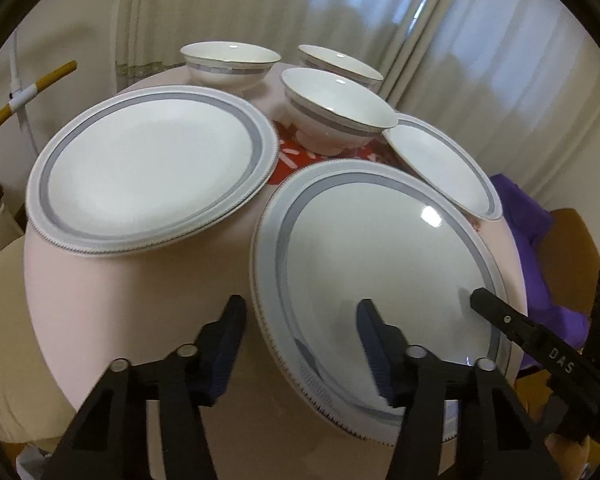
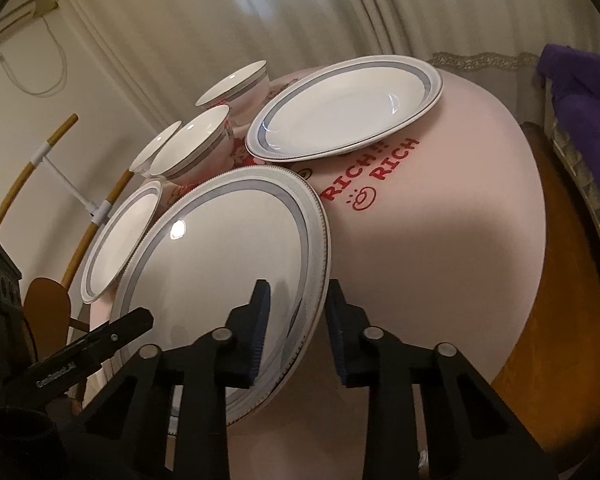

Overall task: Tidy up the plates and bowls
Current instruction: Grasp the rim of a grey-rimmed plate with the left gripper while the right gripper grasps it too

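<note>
Your left gripper [image 1: 302, 344] points steeply down, fingers splayed either side of the near plate [image 1: 380, 264] edge: the left pad [image 1: 228, 344] sits outside the rim over the tablecloth, the right pad [image 1: 374, 344] over the plate's inner face. Neither pad visibly presses; a clear gap shows on both sides. Your right gripper [image 2: 296, 336] also angles down and straddles the opposite rim of the same plate, left pad [image 2: 260, 328] above the plate's face, right pad [image 2: 338, 336] just outside the rim. Contact there cannot be told. Each gripper's tip shows at the edge of the other's wrist view.
</note>
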The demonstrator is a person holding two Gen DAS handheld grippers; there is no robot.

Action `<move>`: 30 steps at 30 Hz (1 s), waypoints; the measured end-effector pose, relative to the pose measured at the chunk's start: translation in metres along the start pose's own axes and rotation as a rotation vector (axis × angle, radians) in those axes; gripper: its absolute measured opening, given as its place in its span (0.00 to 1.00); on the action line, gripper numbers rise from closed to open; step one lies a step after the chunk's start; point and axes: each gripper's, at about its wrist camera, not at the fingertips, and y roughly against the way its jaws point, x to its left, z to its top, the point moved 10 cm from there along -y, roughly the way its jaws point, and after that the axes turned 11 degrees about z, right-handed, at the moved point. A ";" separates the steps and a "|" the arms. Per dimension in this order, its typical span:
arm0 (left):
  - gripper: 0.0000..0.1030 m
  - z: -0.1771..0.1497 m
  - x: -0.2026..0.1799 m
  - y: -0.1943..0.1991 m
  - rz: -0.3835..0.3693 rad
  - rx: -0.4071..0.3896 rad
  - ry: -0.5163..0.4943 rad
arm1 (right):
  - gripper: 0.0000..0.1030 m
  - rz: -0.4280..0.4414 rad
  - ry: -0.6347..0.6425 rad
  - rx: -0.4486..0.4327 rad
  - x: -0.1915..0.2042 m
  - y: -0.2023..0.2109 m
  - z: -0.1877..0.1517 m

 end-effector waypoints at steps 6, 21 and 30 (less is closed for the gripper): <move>0.40 -0.004 -0.003 -0.012 -0.013 -0.011 -0.010 | 0.17 0.010 0.000 -0.009 0.002 -0.005 0.001; 0.19 -0.008 0.003 -0.012 -0.029 -0.031 -0.017 | 0.15 0.008 0.005 -0.013 0.005 -0.002 -0.004; 0.13 -0.006 0.007 0.007 -0.097 -0.077 -0.018 | 0.17 -0.005 0.006 -0.012 0.009 0.003 -0.008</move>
